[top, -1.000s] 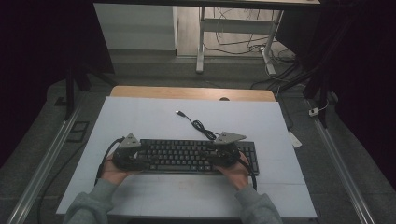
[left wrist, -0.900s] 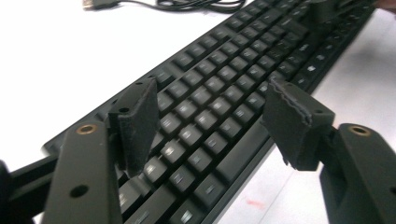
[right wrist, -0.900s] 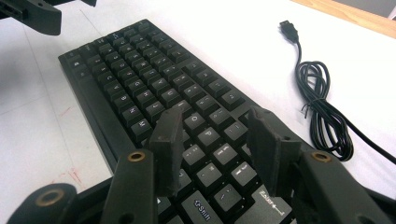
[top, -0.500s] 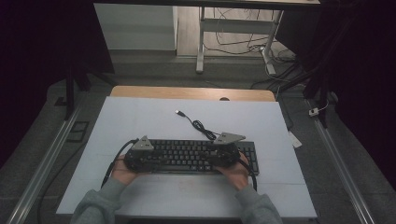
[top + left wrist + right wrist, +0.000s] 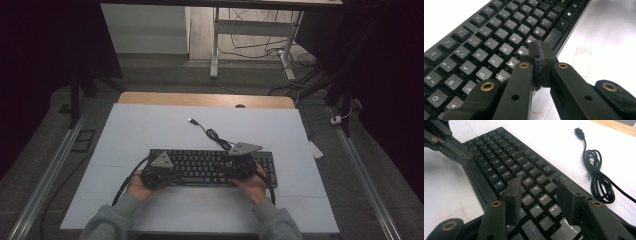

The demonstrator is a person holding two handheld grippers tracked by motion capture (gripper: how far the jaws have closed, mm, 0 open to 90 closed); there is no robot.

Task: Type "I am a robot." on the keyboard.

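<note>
White table (image 5: 150,125), keyboard (image 5: 210,165), coiled cable (image 5: 212,135) behind, left hand-held gripper (image 5: 540,53) clenched empty, right (image 5: 541,197) apparently released

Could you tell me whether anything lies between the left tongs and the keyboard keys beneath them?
Nothing visible does. The left tongs, having just closed with nothing between them, hover right over the keyboard near its bottom letter row. The coiled cable lies beyond the keyboard, and the right tongs stand open over the other end.
</note>
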